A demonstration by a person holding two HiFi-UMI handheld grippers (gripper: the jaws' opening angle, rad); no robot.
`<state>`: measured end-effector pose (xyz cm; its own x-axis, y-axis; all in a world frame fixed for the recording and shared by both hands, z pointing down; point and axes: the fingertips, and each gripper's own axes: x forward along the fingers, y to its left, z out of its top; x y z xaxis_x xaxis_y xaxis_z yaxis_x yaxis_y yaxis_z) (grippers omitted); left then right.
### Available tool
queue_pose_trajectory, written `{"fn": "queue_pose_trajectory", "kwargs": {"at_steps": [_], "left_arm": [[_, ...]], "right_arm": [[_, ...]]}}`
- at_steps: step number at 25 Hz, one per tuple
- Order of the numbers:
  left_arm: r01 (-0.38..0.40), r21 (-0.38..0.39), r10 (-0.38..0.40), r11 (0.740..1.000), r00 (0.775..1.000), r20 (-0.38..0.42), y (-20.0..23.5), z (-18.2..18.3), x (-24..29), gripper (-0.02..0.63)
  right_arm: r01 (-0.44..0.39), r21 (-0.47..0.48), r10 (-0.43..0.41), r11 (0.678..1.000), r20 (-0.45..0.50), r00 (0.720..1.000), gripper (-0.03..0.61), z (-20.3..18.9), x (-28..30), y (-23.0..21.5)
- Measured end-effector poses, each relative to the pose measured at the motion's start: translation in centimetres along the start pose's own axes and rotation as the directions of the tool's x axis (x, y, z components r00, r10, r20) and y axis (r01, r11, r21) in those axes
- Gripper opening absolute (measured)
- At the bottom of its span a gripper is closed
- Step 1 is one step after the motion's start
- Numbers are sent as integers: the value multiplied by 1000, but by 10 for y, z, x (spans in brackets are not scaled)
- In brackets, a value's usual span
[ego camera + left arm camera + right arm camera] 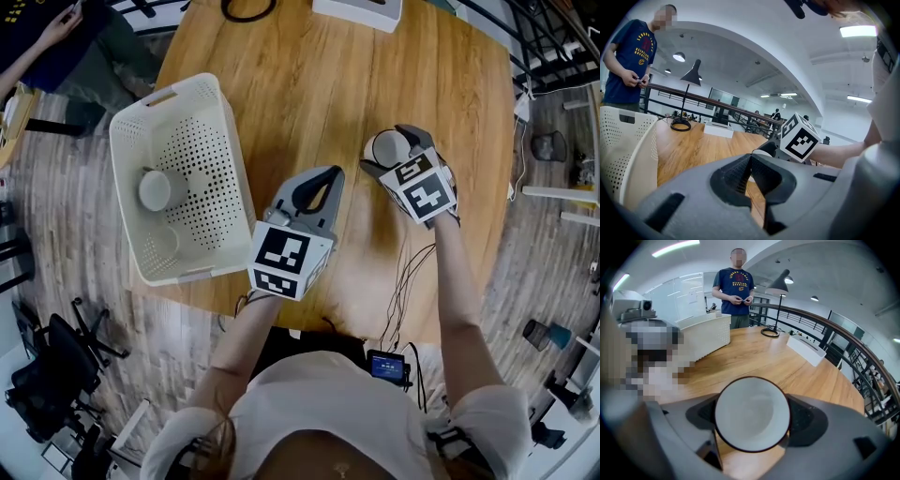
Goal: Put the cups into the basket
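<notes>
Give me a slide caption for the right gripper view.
Right gripper shut on a white cup, mouth toward the camera, wooden table and white basket beyond.

1. Round wood table (pixel 319 84), w/ grey plank floor (pixel 75 216) around it.
2. Flat white box (pixel 806 348) lies on table's far side, near the edge.
3. Blk desk lamp (pixel 777 284) stands upright. Its ring base (pixel 769 332) is on tabletop near box, not touching.
4. Person in navy tee (pixel 737 289) stands beyond table, hands together at chest.
5. Blk railing (pixel 834 326) runs behind table.
6. Blk office chair (pixel 56 375) on floor, well apart from table.
</notes>
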<state>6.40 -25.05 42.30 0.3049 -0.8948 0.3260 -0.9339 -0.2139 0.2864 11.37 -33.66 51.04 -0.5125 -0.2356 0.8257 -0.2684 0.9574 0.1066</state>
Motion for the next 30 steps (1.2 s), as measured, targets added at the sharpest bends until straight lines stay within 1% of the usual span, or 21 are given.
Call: {"fn": "queue_pose_trajectory", "kwargs": {"at_steps": [8, 13, 21, 30], "left_arm": [[19, -1, -19, 1000, 1000, 19, -12, 0, -20, 8], [40, 11, -40, 999, 999, 34, -18, 2, -34, 8], [79, 27, -80, 997, 996, 39, -29, 3, -58, 8], [129, 52, -131, 990, 991, 37, -43, 0, -83, 8]], "right_arm": [[1, 6, -1, 1000, 28, 1000, 405, 6, -33, 25], [23, 4, -23, 1000, 41, 999, 405, 12, -52, 44], [74, 57, -76, 996, 35, 996, 406, 8, -74, 69], [98, 105, -102, 990, 36, 994, 405, 1, -96, 106]]}}
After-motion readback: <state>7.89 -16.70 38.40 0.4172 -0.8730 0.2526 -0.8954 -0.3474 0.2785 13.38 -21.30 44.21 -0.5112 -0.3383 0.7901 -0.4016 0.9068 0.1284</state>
